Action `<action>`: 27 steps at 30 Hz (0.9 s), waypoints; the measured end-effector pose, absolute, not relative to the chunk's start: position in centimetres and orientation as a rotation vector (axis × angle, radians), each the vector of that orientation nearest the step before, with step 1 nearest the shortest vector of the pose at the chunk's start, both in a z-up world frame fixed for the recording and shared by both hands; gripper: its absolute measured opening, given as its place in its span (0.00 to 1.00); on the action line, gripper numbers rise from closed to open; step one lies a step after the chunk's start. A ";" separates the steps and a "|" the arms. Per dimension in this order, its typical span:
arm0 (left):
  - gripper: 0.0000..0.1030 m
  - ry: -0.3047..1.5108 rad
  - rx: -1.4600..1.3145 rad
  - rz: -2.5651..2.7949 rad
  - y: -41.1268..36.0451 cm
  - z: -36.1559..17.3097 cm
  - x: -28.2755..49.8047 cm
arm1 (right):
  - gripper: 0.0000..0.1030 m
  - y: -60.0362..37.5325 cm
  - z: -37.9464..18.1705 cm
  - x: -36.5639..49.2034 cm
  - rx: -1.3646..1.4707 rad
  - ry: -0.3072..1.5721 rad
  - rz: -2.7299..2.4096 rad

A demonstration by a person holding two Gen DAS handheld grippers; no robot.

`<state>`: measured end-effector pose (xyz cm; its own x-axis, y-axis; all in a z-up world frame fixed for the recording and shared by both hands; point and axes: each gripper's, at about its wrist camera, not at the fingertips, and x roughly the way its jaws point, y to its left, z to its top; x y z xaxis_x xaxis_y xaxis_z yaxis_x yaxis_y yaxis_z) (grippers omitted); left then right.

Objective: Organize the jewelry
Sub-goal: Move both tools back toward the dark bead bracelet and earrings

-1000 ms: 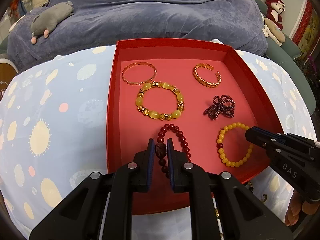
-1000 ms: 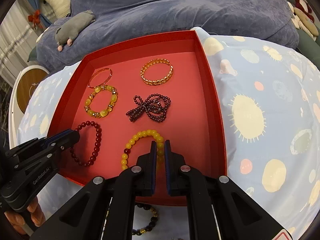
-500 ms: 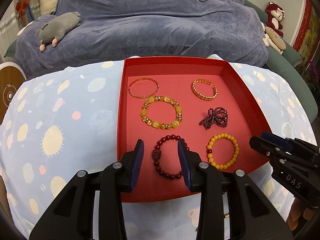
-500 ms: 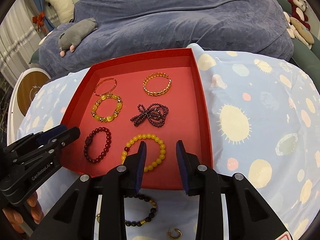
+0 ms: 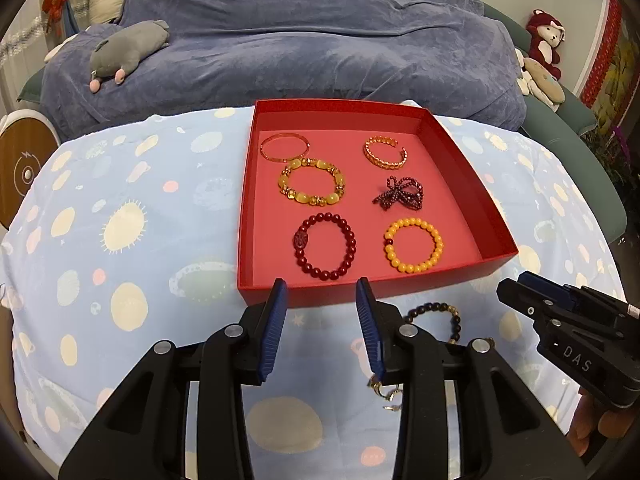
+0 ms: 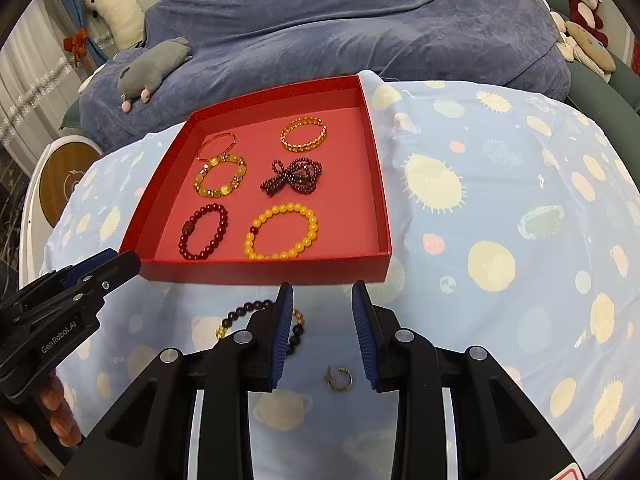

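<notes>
A red tray [image 5: 468, 160] [image 6: 376, 168] on the patterned cloth holds several bracelets. A dark red bead bracelet [image 5: 326, 246] [image 6: 204, 232] and a yellow bead bracelet [image 5: 414, 245] [image 6: 282, 231] lie at its near side. My left gripper [image 5: 322, 292] is open and empty, just short of the tray's near wall. My right gripper [image 6: 322, 296] is open and empty too, at the same wall. A black bead bracelet [image 5: 436, 312] [image 6: 256, 312] and a small gold earring [image 6: 339, 378] lie on the cloth between the grippers.
A blue-covered sofa [image 5: 320, 40] with a grey plush toy [image 5: 124, 52] lies behind the table. Stuffed toys [image 5: 544, 44] sit at the far right. A round wooden disc [image 5: 20, 172] stands at the left edge.
Both grippers let go of their bracelets, opened, and pulled back out of the tray toward me. The dark red and yellow bracelets now lie in the tray.
</notes>
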<state>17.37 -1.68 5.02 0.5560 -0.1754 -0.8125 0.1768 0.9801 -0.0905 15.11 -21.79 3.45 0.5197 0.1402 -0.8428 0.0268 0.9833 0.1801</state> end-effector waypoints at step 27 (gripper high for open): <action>0.40 1.039 -0.009 -0.188 -1.8 2.3 10.6 | 0.30 -20.5 1.4 10.7 0.189 1.070 0.084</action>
<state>10.61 -1.85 2.26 0.4921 -0.1592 -0.8558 0.1507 0.9839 -0.0964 10.73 -20.50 1.35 0.4787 0.1596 -0.8634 0.0237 0.9806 0.1944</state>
